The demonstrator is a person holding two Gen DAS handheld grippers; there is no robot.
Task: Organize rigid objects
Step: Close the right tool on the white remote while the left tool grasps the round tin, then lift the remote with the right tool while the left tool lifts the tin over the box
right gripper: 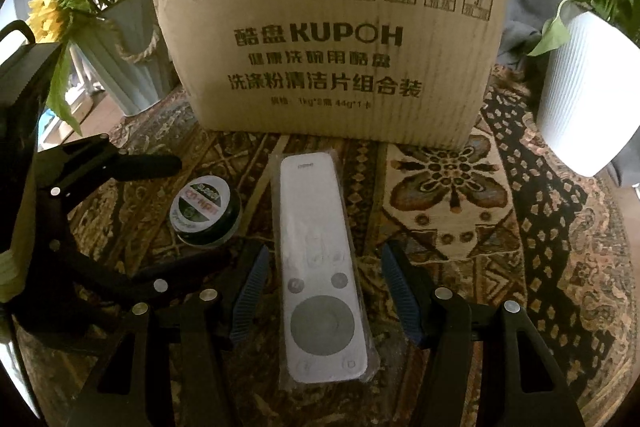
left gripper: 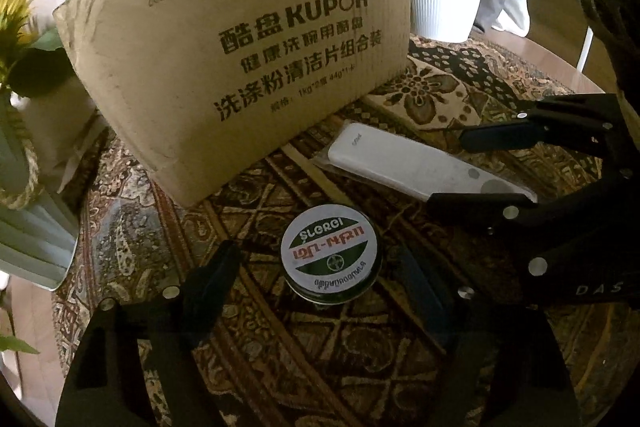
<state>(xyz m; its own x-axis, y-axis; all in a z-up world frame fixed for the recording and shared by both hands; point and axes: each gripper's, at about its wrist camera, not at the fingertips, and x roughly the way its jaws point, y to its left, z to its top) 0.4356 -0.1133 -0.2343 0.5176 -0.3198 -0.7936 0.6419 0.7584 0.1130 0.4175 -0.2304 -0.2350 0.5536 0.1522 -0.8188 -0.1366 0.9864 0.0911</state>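
A round green tin (left gripper: pixel 330 259) with a white label lies on the patterned cloth; it also shows in the right wrist view (right gripper: pixel 205 211). My left gripper (left gripper: pixel 316 273) is open, one finger on each side of the tin, not touching it. A white remote (right gripper: pixel 320 269) in clear wrap lies lengthwise before the cardboard box (right gripper: pixel 332 51). My right gripper (right gripper: pixel 322 291) is open and straddles the remote's lower half. In the left wrist view the remote (left gripper: pixel 420 163) lies between the right gripper's fingers (left gripper: pixel 472 201). The box (left gripper: pixel 248 67) stands upright behind both objects.
A patterned cloth (right gripper: pixel 460 211) covers the round table. A white ribbed plant pot (right gripper: pixel 588 87) stands at the right. A pale vase with sunflowers (right gripper: pixel 120 39) stands at the left, beside the box. The table edge (left gripper: pixel 552 55) curves at the far right.
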